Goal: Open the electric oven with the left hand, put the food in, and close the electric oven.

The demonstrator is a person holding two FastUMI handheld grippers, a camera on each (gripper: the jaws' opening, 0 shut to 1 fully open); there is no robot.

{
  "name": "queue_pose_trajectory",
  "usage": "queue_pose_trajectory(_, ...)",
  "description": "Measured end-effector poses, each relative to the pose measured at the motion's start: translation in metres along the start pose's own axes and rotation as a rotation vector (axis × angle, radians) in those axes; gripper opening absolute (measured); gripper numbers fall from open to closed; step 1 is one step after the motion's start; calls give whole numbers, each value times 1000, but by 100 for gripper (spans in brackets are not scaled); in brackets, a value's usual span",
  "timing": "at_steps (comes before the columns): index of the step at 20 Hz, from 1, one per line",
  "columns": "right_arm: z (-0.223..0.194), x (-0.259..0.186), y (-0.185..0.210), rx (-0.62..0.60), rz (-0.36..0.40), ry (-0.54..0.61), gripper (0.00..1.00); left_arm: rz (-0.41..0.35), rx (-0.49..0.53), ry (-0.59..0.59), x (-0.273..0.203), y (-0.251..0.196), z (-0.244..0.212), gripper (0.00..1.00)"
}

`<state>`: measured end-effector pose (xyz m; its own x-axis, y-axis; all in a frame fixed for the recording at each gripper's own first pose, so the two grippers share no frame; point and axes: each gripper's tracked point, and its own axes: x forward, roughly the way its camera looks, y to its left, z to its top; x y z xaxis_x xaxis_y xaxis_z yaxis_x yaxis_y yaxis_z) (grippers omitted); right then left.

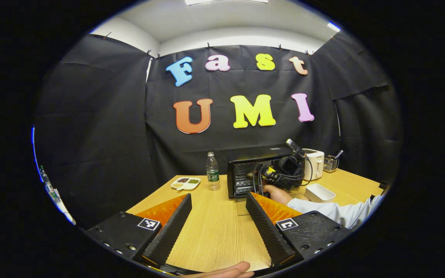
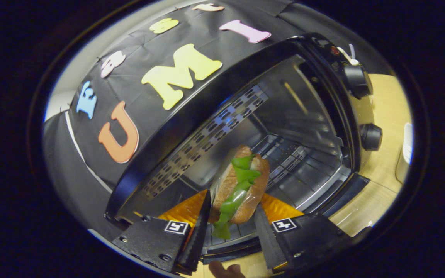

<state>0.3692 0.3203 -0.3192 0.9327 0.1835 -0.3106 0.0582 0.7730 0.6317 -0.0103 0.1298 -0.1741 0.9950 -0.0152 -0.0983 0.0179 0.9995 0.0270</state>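
In the right gripper view, my right gripper [image 2: 232,201] is shut on a wrapped sandwich [image 2: 245,181], a brown bun with green lettuce hanging out. It holds the sandwich just inside the mouth of the black electric oven [image 2: 207,104], above the wire rack [image 2: 296,162]. The door is down. In the left gripper view, the oven [image 1: 261,151] stands at the back of the wooden table [image 1: 214,231], and the right gripper [image 1: 269,175] with its hand reaches into the oven's front. My left gripper [image 1: 218,197] hovers open over the table, well short of the oven, holding nothing.
A water bottle [image 1: 212,171] and a divided dish of food [image 1: 185,183] stand left of the oven. To its right are a white toaster [image 1: 315,164], a metal utensil holder [image 1: 330,164] and a white rectangular dish [image 1: 320,192]. Two knobs [image 2: 371,136] sit on the oven's right panel.
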Motion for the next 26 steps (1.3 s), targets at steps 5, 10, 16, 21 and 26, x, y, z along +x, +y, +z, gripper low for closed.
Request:
queue_pose_trajectory(5,-9,4,3,-193,-14,100,74,21,22,27,3,2,-6,95)
queue_pose_trajectory(10,-19,4,1,-377,-78,158,91,40,11,32,0,9,-5,96)
queue_pose_trajectory(16,-35,-7,3,-607,-132,320,93,42,-2,47,-2,6,-5,95)
queue_pose_trajectory(21,-34,-27,8,-619,-99,384,93,51,-19,67,-2,9,-10,95)
queue_pose_trajectory(26,-16,-61,16,-666,-37,364,94,17,-69,104,3,-2,-17,96)
